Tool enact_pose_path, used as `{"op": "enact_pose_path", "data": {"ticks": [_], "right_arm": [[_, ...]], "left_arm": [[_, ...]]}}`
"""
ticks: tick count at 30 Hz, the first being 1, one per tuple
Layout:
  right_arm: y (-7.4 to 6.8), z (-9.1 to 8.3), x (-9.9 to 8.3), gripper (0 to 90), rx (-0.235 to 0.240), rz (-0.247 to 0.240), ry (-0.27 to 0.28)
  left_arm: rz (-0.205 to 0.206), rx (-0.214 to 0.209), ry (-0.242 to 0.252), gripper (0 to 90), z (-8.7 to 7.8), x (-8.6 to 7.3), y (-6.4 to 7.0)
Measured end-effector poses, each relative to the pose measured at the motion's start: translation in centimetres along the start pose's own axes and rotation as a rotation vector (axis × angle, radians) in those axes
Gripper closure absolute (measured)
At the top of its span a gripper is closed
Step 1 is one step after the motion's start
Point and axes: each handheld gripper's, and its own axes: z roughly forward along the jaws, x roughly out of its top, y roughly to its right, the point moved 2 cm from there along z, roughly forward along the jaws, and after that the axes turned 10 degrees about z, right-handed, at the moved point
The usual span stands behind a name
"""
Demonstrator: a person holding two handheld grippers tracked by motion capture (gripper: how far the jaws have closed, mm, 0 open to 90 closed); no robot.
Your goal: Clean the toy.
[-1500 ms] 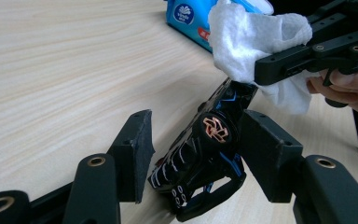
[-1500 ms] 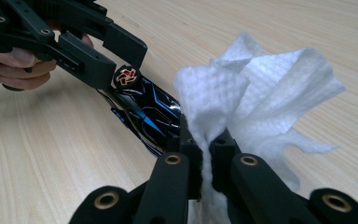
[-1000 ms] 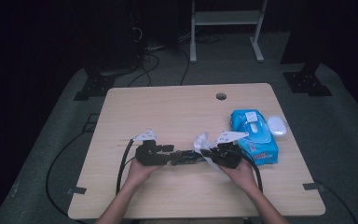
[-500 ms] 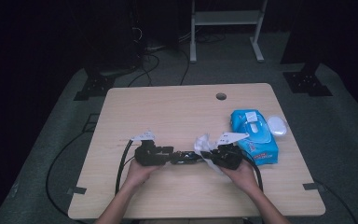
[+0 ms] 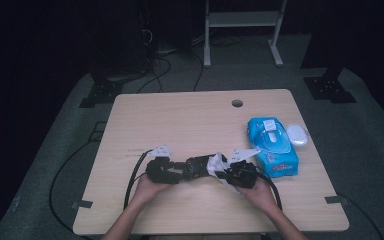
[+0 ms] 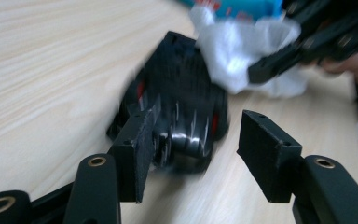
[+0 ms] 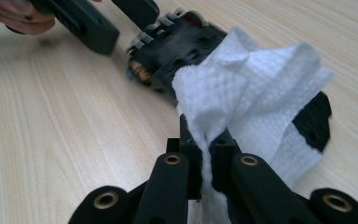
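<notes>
My right gripper (image 7: 205, 154) pinches a white wipe (image 7: 247, 93) against the black toy car (image 6: 177, 102), which sits near the desk's (image 5: 190, 120) front edge. My left gripper (image 6: 191, 154) stands open around the car's other end.

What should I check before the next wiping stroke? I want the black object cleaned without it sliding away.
1. Wipe clamped in the right hand-held gripper: ok.
2. Wipe touching the black object: ok.
3. Left hand-held gripper gripping the object: not ok, jaws open, astride its near end.
4. Object resting on the table: ok.
5. Blue wipe pack away from the work: ok.
6. Object's surface clean: cannot tell.
</notes>
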Motion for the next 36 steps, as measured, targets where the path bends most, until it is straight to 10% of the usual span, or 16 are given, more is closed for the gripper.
{"op": "enact_pose_path", "data": {"ticks": [7,13,21,36], "right_arm": [[0.5,-0.9,2.5,86.5,-0.003,0.024,0.090],[1.7,1.1,2.2,86.3,-0.059,0.037,0.024],[3.0,2.2,2.6,85.9,-0.082,0.060,0.044],[3.0,2.4,2.4,86.1,-0.071,0.056,0.047]], "left_arm": [[0.056,0.029,0.001,37.9,0.3,0.1,0.3],[0.151,0.120,-0.003,25.7,0.3,0.1,0.3],[0.178,0.159,-0.031,20.3,1.0,0.2,0.4],[0.216,0.117,-0.028,13.6,1.7,0.3,1.2]]}}
